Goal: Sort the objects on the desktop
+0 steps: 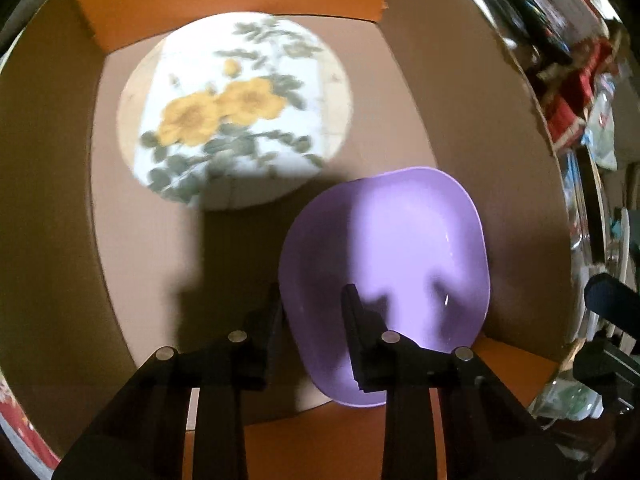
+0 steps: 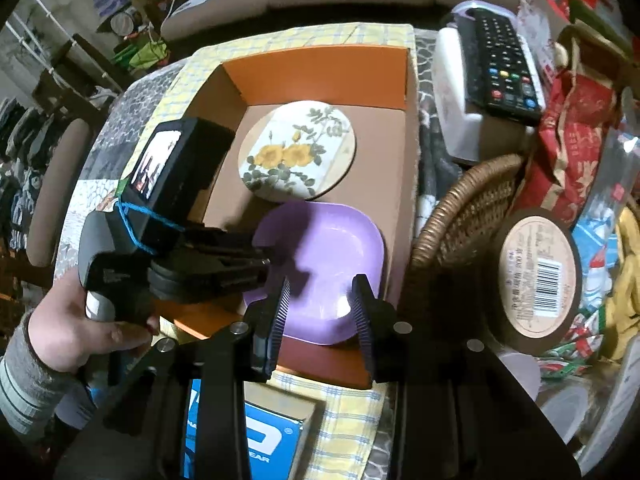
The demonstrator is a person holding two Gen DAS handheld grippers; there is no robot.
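The purple plate [image 1: 400, 248] looks like smooth, slightly glossy plastic. The round floral coaster [image 2: 298, 151] has a matt printed face with a pale wood-like rim. The box [image 1: 460, 160] is matt cardboard, orange on its flaps. The basket [image 2: 464, 208] is rough woven wicker; the checked cloth [image 2: 352, 412] beneath is soft fabric.

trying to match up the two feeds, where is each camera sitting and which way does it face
Left wrist: on the left gripper, facing steeply down into the cardboard box; its own two fingers show.
Right wrist: on the right gripper, higher and farther back, facing down over the box and clutter; its fingers, the left gripper and the hand holding it show.
Shared: the purple bowl and the floral plate in the box.
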